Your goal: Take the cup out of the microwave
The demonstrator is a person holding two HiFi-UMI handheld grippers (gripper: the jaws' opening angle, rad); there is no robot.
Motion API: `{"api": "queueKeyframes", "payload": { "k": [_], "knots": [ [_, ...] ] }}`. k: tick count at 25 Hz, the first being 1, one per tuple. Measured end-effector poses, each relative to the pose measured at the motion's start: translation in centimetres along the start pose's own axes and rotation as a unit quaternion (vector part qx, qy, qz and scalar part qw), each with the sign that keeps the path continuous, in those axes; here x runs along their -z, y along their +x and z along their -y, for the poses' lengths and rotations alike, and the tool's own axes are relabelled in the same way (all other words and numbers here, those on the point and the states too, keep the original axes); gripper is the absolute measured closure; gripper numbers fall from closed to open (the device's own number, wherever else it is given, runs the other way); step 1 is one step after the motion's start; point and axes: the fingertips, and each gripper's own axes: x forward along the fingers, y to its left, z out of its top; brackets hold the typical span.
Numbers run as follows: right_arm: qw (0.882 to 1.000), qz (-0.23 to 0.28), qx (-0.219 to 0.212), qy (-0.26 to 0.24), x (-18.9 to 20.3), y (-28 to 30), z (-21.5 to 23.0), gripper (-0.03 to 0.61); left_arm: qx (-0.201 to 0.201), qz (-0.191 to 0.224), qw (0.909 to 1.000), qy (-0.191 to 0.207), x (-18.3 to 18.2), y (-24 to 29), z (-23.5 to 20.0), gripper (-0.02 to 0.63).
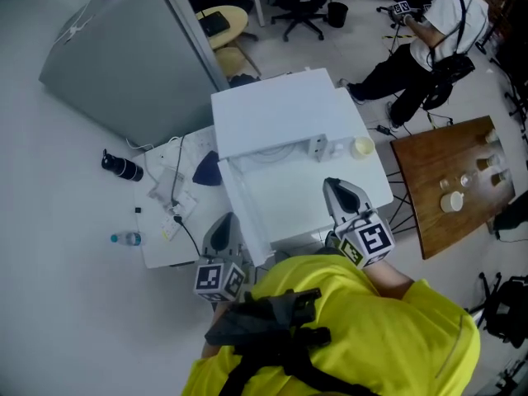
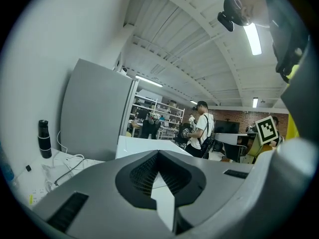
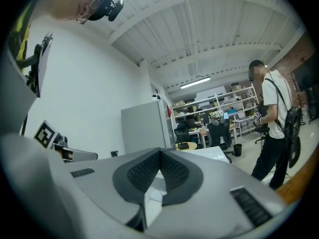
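Both tongs were closed with nothing in them, left gripper and right gripper held over the near edge of the white table. The only cup by the microwave was a small pale cup, upright on the table top outside the box, just beside its front right corner. It's probably light, rigid and slick, so pinch the wall just under the rim; the drop-off sits close on the cup's right, cables lay left, and there was open top in front.
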Motion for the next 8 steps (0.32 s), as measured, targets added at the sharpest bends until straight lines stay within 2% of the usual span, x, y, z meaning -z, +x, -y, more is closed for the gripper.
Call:
{"api": "queueKeyframes", "payload": {
  "k": [8],
  "knots": [
    [1.000, 0.001, 0.028, -0.002, 0.4, 0.0, 0.0, 0.575, 0.012, 0.004, 0.9998, 0.012, -0.7, 0.6, -1.3, 0.614]
  ]
}}
